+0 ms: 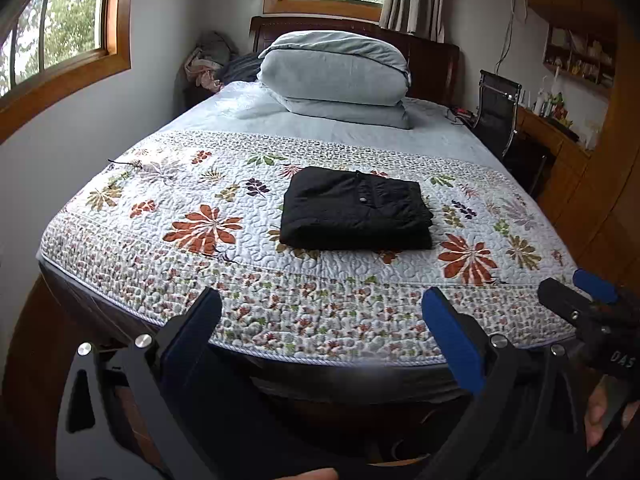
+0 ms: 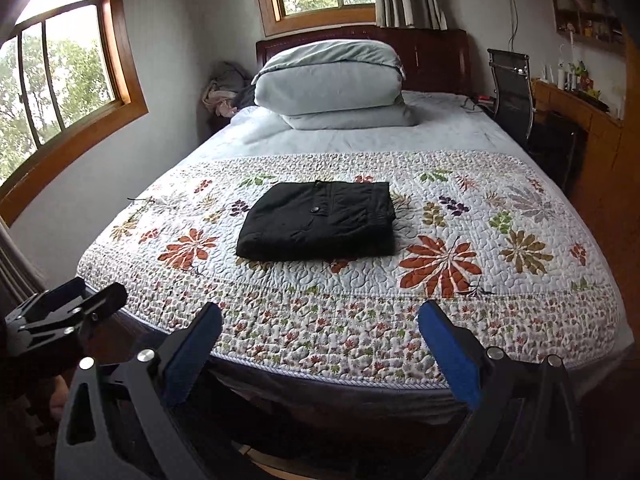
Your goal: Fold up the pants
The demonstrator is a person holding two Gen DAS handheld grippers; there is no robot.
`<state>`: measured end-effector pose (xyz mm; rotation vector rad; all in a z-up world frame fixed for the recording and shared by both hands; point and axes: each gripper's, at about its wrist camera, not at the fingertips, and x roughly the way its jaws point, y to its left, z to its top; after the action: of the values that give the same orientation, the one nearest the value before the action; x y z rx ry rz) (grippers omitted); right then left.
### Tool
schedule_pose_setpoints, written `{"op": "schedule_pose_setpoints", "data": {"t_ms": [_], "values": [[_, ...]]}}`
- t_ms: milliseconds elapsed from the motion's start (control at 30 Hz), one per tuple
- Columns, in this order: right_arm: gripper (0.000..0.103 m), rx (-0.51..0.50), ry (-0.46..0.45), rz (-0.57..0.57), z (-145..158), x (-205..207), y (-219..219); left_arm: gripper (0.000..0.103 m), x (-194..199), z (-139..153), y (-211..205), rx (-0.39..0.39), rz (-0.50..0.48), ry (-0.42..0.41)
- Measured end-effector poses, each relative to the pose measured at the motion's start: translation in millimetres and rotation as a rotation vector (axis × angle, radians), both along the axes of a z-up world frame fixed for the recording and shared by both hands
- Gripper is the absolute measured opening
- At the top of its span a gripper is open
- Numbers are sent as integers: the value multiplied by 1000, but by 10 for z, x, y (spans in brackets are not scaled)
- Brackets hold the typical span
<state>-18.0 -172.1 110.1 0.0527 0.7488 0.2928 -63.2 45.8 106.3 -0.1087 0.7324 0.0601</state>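
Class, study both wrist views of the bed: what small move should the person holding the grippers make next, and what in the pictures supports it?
Probably none on the cloth: keep both grippers back at the foot of the bed. The black pants already lie as a compact folded rectangle on the floral quilt, and the left gripper and right gripper are open, empty and short of the pants.

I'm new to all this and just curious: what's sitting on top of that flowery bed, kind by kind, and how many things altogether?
Folded black pants: 1
Folded pale blue duvet: 1
Pale blue pillow under the duvet: 1
Total on the bed: 3
Both open grippers, left and right, hover off the bed's near edge, touching nothing.
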Motion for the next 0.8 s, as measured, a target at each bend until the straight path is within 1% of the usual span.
{"op": "schedule_pose_setpoints", "data": {"t_ms": [167, 267, 333, 467, 633, 700, 800], "values": [[99, -4, 47, -12, -134, 84, -7, 100, 95, -120, -19, 7, -12, 36], [99, -42, 70, -18, -217, 145, 40, 100, 177, -219, -49, 24, -22, 67], [99, -57, 79, -16, -272, 177, 61, 100, 234, -286, -41, 11, -23, 87], [99, -55, 99, -28, -353, 222, 51, 100, 343, -408, -38, -6, -30, 119], [99, -62, 90, -24, -331, 242, 44, 100, 406, -464, -40, -18, -29, 119], [99, -82, 91, -34, -318, 258, 51, 100, 408, -465, -42, -20, -32, 116], [99, -110, 68, -52, -278, 259, 45, 100, 376, -442, -47, -12, -33, 95]]}}
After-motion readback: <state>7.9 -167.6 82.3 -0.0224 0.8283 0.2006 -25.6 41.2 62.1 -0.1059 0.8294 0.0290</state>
